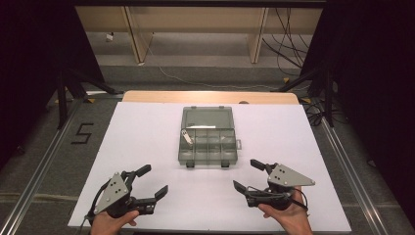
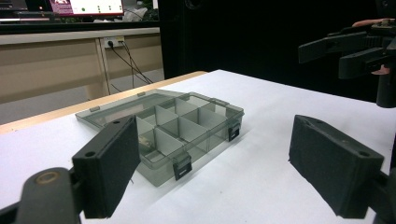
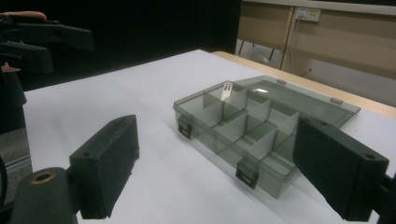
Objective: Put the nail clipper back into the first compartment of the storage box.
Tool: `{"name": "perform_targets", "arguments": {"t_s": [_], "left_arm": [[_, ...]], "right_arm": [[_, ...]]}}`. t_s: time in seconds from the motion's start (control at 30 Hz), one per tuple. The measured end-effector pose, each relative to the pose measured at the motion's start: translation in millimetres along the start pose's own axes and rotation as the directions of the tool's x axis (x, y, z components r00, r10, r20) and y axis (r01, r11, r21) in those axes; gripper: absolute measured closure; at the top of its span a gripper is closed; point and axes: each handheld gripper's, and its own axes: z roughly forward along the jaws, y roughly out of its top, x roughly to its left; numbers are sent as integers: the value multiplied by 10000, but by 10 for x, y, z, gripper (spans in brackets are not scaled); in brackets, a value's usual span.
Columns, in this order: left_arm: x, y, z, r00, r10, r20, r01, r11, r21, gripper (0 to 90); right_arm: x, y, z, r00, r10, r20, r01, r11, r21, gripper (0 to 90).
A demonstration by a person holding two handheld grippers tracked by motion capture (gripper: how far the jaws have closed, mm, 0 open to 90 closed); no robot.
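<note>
A smoky clear plastic organiser box (image 1: 208, 146) lies in the middle of the white table sheet (image 1: 142, 132), its lid (image 1: 207, 118) folded flat behind it and its divided compartments exposed. A small pale item (image 1: 186, 136) leans in the far-left compartment; it appears again (image 3: 227, 90) in the right gripper view. My left gripper (image 1: 150, 181) is open near the front left, empty, aimed toward the box (image 2: 168, 126). My right gripper (image 1: 247, 175) is open near the front right, empty, facing the box (image 3: 252, 126). Neither touches the box.
The sheet covers a wooden tabletop (image 1: 210, 96). Beyond it stand a pale desk (image 1: 195, 19) and floor cables (image 1: 288, 44). Black stand legs (image 1: 68, 88) flank the table, with metal rails (image 1: 44, 161) along both sides.
</note>
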Motion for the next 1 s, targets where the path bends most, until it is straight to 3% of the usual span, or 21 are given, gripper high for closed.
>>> {"name": "perform_targets", "arguments": {"t_s": [0.13, 0.2, 0.33, 0.37, 0.43, 0.5, 0.67, 0.77, 1.0], "left_arm": [[-2, -1, -3, 10000, -33, -1, 33, 10000, -21, 159], [-3, -1, -1, 10000, -10, 46, 11, 10000, -81, 159], [-3, 3, -5, 10000, -24, -6, 24, 10000, -22, 159], [1, 0, 1, 10000, -6, 22, 7, 10000, -67, 159], [-2, 0, -1, 10000, -12, 8, 12, 10000, -12, 159], [-2, 1, 0, 10000, -2, 4, 2, 10000, -4, 159], [-2, 3, -1, 10000, -15, -1, 15, 10000, -33, 159], [-6, 5, 1, 10000, -19, 7, 19, 10000, -35, 159], [-5, 5, 1, 10000, 0, 22, 0, 10000, -27, 159]], "right_arm": [[12, -31, -26, 10000, -82, 50, 82, 10000, -43, 154], [25, -43, -59, 9999, 98, -35, -98, 9998, 179, 155], [-5, -80, -75, 9998, -121, 182, 122, 9999, -35, 155], [5, -97, -89, 9999, 159, 21, -159, 9997, 157, 155], [9, -105, -88, 9998, 203, 41, -203, 9998, 73, 155], [8, -105, -105, 9998, 151, 90, -153, 9996, 222, 155], [0, -99, -93, 9998, -72, 205, 75, 9999, -137, 154], [23, -86, -107, 9999, 24, 116, -25, 10000, 92, 154], [16, -84, -101, 9998, 18, 218, -18, 10000, 9, 155]]}}
